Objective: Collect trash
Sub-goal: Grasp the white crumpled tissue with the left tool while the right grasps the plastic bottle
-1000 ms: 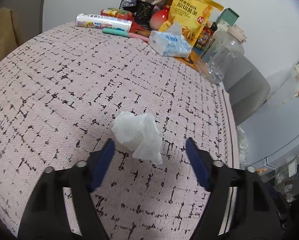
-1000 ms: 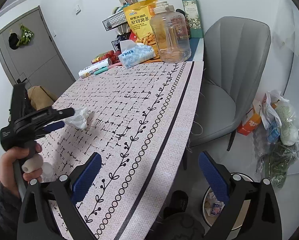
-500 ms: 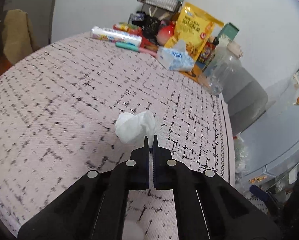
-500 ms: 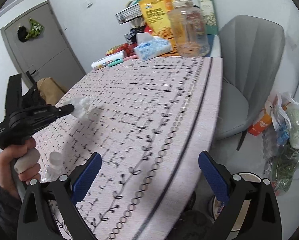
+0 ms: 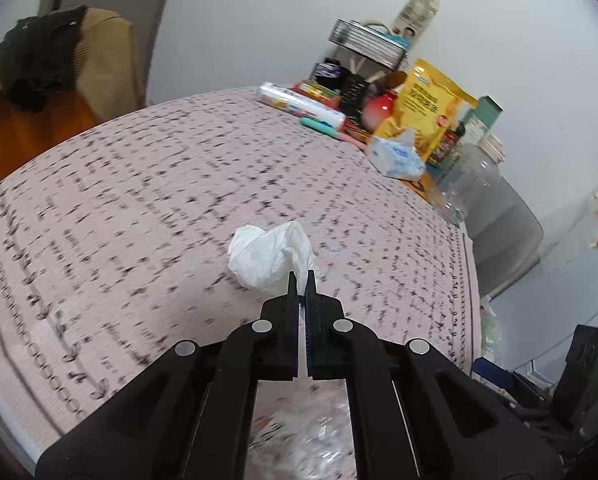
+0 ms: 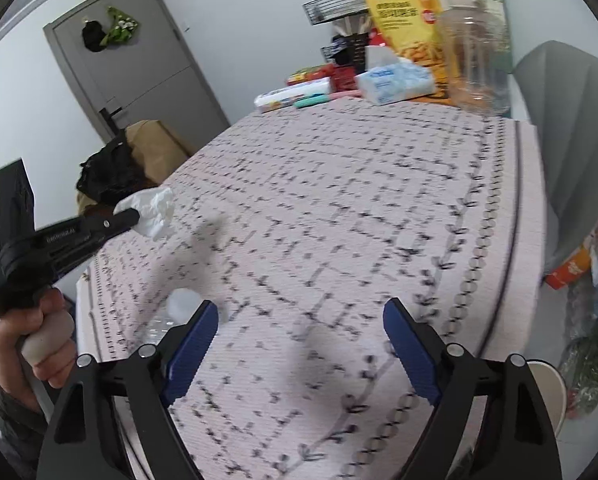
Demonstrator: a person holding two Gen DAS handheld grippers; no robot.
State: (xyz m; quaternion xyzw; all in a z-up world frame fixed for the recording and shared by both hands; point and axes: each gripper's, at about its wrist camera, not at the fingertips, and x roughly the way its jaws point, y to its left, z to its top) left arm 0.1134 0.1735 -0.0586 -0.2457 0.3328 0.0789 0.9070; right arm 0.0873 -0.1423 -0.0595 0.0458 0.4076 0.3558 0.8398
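Nearest us, our left gripper (image 5: 302,280) has its fingers (image 5: 291,285) clamped on a corner of the crumpled white tissue (image 5: 269,260), which hangs clear above the pink patterned worktop (image 5: 139,200). Our right gripper (image 6: 299,336) hovers over the near edge with its blue-padded fingers (image 6: 193,340) spread wide, holding nothing. A clear plastic bottle (image 6: 167,316) lies just beyond its left finger. Farther back sit a tissue pack (image 5: 395,156), a yellow snack bag (image 5: 427,116) and a big clear jug (image 6: 475,44)

broad bare tablecloth (image 6: 339,208) mid-table; clutter only at far edge: tissue pack (image 6: 395,84), clear jug (image 6: 475,64), snack bag (image 6: 407,12)
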